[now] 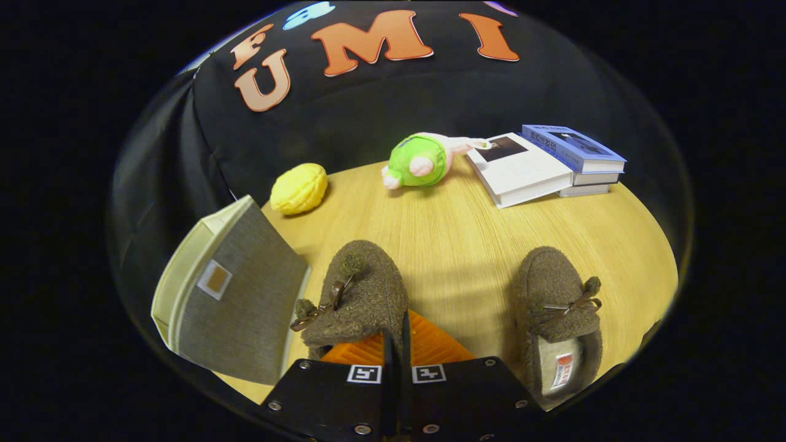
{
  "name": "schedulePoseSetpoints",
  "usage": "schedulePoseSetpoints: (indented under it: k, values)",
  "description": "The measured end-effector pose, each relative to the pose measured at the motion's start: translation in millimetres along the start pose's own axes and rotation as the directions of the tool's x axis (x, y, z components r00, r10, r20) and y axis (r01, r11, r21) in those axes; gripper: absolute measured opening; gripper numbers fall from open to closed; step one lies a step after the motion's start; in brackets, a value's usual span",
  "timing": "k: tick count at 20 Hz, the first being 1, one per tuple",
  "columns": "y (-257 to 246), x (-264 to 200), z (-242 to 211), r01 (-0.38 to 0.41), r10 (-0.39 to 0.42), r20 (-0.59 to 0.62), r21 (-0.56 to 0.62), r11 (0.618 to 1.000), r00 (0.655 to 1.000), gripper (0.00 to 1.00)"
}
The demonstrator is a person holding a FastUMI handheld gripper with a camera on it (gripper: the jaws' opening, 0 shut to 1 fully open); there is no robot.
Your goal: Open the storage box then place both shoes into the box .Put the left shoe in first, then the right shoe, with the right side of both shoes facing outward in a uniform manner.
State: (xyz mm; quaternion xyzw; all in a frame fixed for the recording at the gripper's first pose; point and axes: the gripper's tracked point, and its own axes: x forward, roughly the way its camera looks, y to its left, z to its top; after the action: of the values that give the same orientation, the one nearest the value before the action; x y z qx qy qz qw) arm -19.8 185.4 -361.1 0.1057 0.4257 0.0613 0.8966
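Left shoe (359,294) is clamped in the gripper (398,344) jaws beside the storage box (236,294).

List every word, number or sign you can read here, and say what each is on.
Blue book cover: print too small to read.
White book cover: lines of print, blurred.
Second shoe, insole tag: too blurred to read.
Storage box patch: no legible text.
Tongs, seemingly closed on the near shoe: two square markers, patterns only, no words.
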Motion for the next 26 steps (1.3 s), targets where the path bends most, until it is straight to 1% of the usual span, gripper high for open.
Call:
schedulePoseSetpoints:
  k: [4, 8, 13, 15, 18, 22, 26]
  values:
    - [49.3, -28.0, 36.8, -0.083, 0.083, 0.053, -0.008, 0.997, 0.995, 0.04]
    - [111.6, -51.8, 63.0, -0.193, 0.193, 0.075, -0.014, 0.981, 0.978, 0.04]
    - [184.8, -64.2, 87.0, -0.274, 0.276, 0.093, -0.033, 0.961, 0.957, 0.03]
    - [206.8, -58.0, 88.2, -0.287, 0.289, 0.083, -0.039, 0.957, 0.954, 0.04]
    - [234.8, -37.4, 76.0, -0.295, 0.296, 0.032, -0.032, 0.955, 0.955, 0.04]
    - [254.0, -1.3, 50.3, -0.258, 0.257, -0.038, -0.042, 0.965, 0.966, 0.04]
    - [266.0, 28.6, 34.5, -0.232, 0.229, -0.101, -0.028, 0.972, 0.968, 0.04]
